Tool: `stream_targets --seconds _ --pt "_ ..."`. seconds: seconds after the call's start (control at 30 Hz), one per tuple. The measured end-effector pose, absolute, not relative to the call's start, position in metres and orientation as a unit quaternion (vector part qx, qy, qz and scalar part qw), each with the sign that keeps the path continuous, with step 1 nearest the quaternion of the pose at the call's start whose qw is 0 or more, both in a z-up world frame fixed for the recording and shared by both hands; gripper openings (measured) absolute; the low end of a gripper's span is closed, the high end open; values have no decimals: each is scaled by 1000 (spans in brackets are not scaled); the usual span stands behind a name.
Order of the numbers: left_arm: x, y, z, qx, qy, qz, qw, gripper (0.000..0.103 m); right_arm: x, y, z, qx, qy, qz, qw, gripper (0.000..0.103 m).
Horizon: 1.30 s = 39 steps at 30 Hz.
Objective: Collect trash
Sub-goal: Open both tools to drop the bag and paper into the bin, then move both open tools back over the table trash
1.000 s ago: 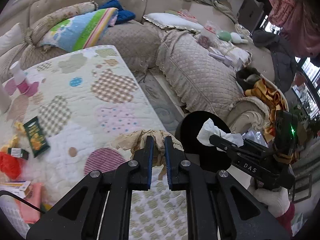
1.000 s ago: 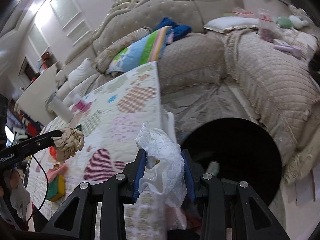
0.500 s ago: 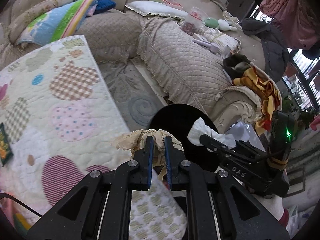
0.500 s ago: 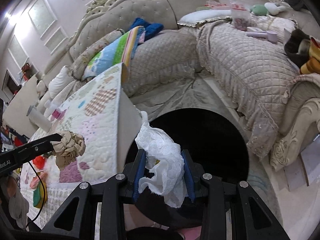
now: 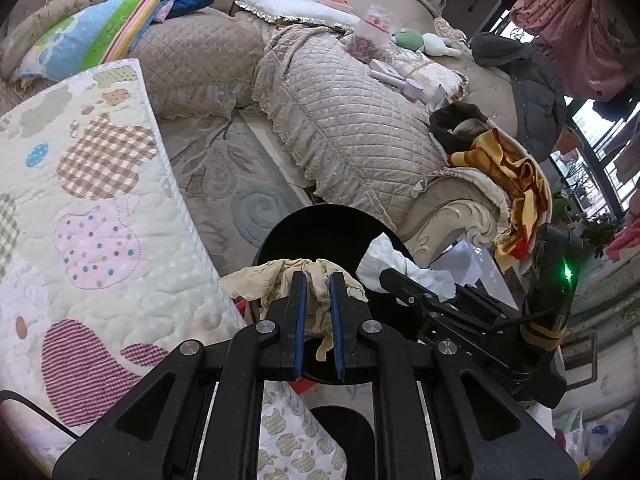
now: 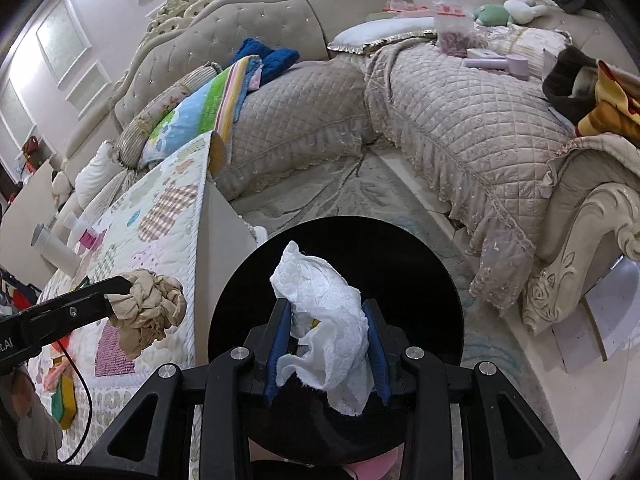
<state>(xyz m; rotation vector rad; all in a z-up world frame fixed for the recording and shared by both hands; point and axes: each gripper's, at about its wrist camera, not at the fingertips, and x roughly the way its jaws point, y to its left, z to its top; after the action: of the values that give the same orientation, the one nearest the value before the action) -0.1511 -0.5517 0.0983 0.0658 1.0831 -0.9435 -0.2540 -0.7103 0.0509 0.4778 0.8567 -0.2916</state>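
My left gripper [image 5: 318, 280] is shut on a crumpled beige tissue [image 5: 280, 276], held at the near rim of a round black trash bin [image 5: 320, 228] on the floor beside the quilted table. That tissue also shows in the right wrist view [image 6: 148, 312], over the table edge. My right gripper [image 6: 326, 312] is shut on a crumpled white tissue [image 6: 324, 312] and holds it over the dark mouth of the bin [image 6: 400, 264]. In the left wrist view the white tissue [image 5: 394, 264] sits at the bin's right rim. The bin's inside is too dark to see.
A table under a patchwork quilt [image 5: 100, 200] stands left of the bin, with bottles [image 6: 52, 246] and small litter [image 6: 66, 396] at its far side. Quilted beige sofas [image 5: 352, 128] run behind and to the right. A patterned rug [image 5: 224, 184] lies between them.
Both grippers have moved right, off the table and towards the bin, each still holding its tissue. The white tissue now hangs over the bin's mouth.
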Motion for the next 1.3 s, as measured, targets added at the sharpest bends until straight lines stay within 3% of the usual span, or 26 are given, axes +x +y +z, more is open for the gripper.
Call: stream_targets --seconds 0.1,0.13,0.3,0.37,1.3 --pt "-151 -553 97 21 499 -437 749 10 -253 -713 51 227 412 -147 870 40" --pt "-151 -553 97 19 498 -440 747 11 -253 -714 51 228 410 -151 870 49" --pt "-151 -549 98 9 505 -438 743 30 -257 -719 52 235 404 -163 869 60" --pt "-151 -545 101 6 502 -435 748 31 -257 -719 52 233 408 -164 867 63" --pt "-156 -449 125 16 475 -360 803 32 -237 -645 72 166 418 -149 881 63"
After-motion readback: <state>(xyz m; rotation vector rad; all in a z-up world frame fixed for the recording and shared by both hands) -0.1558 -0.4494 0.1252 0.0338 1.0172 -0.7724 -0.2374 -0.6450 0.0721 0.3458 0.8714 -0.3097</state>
